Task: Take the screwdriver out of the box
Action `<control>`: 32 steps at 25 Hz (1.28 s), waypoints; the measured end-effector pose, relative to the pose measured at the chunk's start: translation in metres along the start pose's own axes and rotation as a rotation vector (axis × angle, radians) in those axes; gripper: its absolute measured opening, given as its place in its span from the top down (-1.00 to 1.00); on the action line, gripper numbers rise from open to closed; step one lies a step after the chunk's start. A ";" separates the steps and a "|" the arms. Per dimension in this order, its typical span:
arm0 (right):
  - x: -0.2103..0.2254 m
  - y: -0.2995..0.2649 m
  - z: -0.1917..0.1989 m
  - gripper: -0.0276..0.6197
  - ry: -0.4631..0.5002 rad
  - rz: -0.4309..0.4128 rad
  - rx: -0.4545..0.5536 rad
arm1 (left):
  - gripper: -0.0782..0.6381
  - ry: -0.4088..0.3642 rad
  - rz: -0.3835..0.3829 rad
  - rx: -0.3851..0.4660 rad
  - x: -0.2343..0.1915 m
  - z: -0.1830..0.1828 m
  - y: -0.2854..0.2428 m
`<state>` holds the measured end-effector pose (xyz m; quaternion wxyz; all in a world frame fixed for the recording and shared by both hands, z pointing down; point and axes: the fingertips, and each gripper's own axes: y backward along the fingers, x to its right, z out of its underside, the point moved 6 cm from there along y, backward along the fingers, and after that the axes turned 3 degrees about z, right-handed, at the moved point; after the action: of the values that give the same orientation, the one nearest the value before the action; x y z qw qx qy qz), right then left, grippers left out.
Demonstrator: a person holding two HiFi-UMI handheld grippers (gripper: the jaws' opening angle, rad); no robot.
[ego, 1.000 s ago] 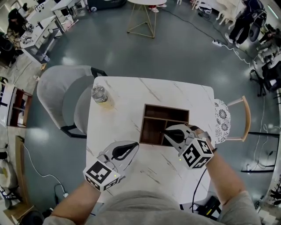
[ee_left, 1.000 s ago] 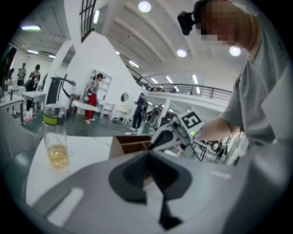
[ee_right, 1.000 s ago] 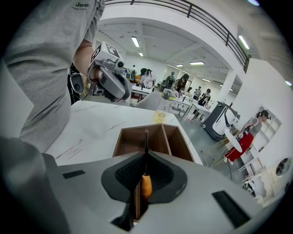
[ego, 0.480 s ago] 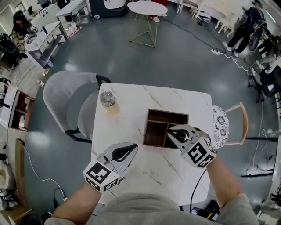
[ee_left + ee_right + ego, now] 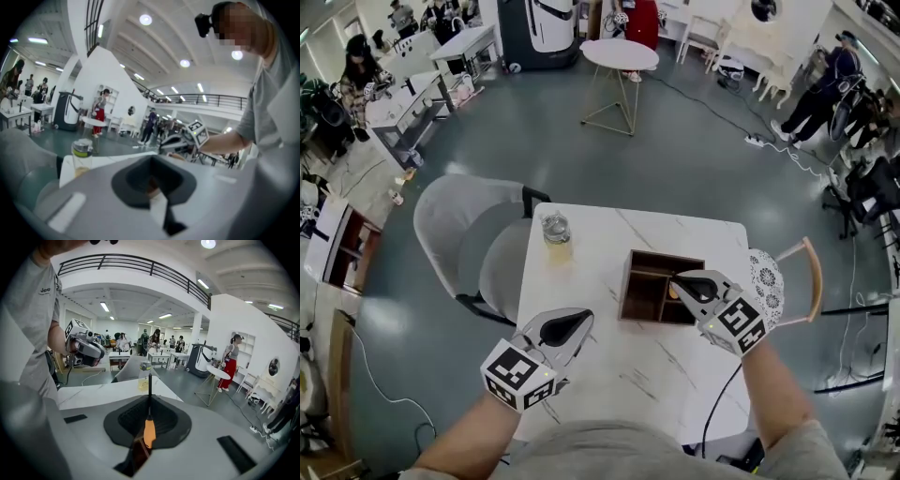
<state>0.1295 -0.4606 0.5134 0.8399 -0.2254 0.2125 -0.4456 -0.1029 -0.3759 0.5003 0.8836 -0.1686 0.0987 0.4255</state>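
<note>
A dark wooden box [image 5: 649,263] with compartments sits on the right part of the white marble table [image 5: 600,375]. My right gripper [image 5: 680,280] hovers at the box's right side. In the right gripper view it [image 5: 149,404] is shut on the screwdriver [image 5: 149,431], whose orange handle lies between the jaws while its black shaft points up and away. My left gripper [image 5: 584,318] hangs over the table's near left, apart from the box. Its jaws [image 5: 152,161] look shut, with nothing in them.
A jar of yellowish liquid [image 5: 555,234] stands at the table's far left. A grey armchair [image 5: 459,234] is left of the table and a wooden chair with a lace cushion [image 5: 769,277] is to its right. People and furniture stand far off.
The head view has tilted up, so the table sits lower and smaller. My right gripper has moved from over the box's near right compartment to its right side. The left gripper has hardly moved.
</note>
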 end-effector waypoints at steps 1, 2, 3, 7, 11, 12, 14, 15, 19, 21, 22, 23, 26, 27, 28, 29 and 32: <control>-0.001 0.001 -0.002 0.85 -0.015 0.011 0.003 | 0.77 -0.005 0.000 0.005 -0.001 -0.003 0.005; -0.002 0.002 -0.005 0.85 -0.032 0.023 0.007 | 0.77 -0.008 0.000 0.011 -0.002 -0.007 0.010; -0.003 0.003 -0.007 0.85 -0.048 0.034 0.013 | 0.77 -0.012 0.002 0.017 -0.004 -0.010 0.015; -0.007 0.007 -0.023 0.85 -0.109 0.079 0.044 | 0.77 -0.045 0.014 0.039 -0.010 -0.023 0.036; -0.007 0.015 -0.053 0.85 -0.145 0.138 0.091 | 0.77 -0.079 0.037 0.066 -0.014 -0.043 0.054; -0.007 0.019 -0.063 0.85 -0.144 0.153 0.104 | 0.77 -0.092 0.044 0.072 -0.014 -0.050 0.059; -0.008 0.028 -0.088 0.85 -0.133 0.183 0.129 | 0.77 -0.115 0.058 0.090 -0.015 -0.066 0.070; -0.008 0.034 -0.101 0.85 -0.124 0.198 0.141 | 0.77 -0.120 0.063 0.102 -0.016 -0.075 0.076; -0.008 0.059 -0.154 0.85 -0.097 0.246 0.196 | 0.77 -0.141 0.067 0.148 -0.016 -0.114 0.095; -0.008 0.074 -0.177 0.85 -0.093 0.259 0.226 | 0.77 -0.171 0.065 0.164 -0.012 -0.133 0.102; -0.009 0.081 -0.188 0.85 -0.089 0.263 0.239 | 0.77 -0.185 0.065 0.172 -0.009 -0.142 0.105; -0.009 0.089 -0.199 0.85 -0.083 0.266 0.251 | 0.77 -0.197 0.066 0.181 -0.005 -0.153 0.107; -0.011 0.113 -0.231 0.85 -0.055 0.272 0.283 | 0.77 -0.233 0.067 0.206 0.008 -0.186 0.113; -0.011 0.122 -0.241 0.85 -0.045 0.272 0.294 | 0.77 -0.251 0.063 0.209 0.015 -0.196 0.114; -0.010 0.131 -0.249 0.85 -0.037 0.271 0.306 | 0.77 -0.275 0.057 0.211 0.022 -0.206 0.115; -0.010 0.141 -0.257 0.85 -0.030 0.271 0.320 | 0.77 -0.302 0.052 0.213 0.030 -0.216 0.115; -0.006 0.175 -0.279 0.85 -0.008 0.273 0.366 | 0.77 -0.368 0.039 0.230 0.059 -0.245 0.116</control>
<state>0.0851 -0.4200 0.1893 0.9202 -0.0404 0.1533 -0.3578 -0.1649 -0.3599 0.2303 0.8918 0.0156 -0.0133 0.4519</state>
